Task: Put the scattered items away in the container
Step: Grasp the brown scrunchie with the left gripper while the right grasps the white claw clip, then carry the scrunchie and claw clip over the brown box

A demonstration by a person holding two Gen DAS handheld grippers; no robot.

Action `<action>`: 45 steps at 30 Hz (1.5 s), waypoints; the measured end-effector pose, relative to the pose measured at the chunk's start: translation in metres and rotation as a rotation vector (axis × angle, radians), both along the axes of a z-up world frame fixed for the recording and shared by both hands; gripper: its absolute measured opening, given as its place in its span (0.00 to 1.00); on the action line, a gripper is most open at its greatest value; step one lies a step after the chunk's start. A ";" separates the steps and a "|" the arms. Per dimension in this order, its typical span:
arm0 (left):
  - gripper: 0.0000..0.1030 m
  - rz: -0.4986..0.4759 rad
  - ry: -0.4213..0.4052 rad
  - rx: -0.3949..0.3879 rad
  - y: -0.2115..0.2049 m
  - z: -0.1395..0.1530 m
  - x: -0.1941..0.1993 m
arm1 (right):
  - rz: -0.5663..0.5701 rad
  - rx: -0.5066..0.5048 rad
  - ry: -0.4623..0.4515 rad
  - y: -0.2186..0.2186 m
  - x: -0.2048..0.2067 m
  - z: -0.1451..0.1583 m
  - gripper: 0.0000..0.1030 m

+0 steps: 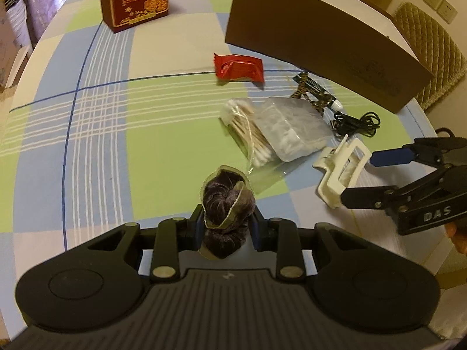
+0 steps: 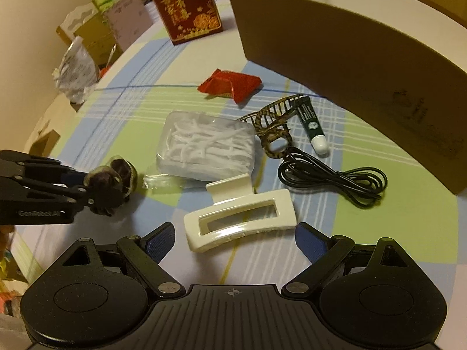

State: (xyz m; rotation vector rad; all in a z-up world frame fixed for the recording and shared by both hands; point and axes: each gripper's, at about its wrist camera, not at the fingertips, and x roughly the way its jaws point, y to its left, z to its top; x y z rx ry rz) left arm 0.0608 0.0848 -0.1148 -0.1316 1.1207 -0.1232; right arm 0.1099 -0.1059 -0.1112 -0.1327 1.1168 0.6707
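The right gripper point(image 2: 235, 240) is spread wide around nothing, with 1 white hair clip point(image 2: 239, 214) dead ahead at 12 o'clock, its long axis crosswise between the fingers. The left gripper point(image 1: 226, 227) clamps 1 dark scrunchie point(image 1: 226, 204). The brown box point(image 2: 364, 67) stands at 1 o'clock on the surface point(image 2: 408, 233). Also loose: 1 red packet point(image 2: 230, 84), 1 cable point(image 2: 329, 172).

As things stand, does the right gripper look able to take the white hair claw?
Probably yes. The right gripper is open, its fingers either side of the white hair claw lying flat on the tablecloth, with nothing between them.
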 end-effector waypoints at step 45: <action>0.23 -0.045 -0.215 -0.004 -0.042 0.082 0.013 | 0.118 0.072 -0.271 -0.020 -0.015 0.080 0.86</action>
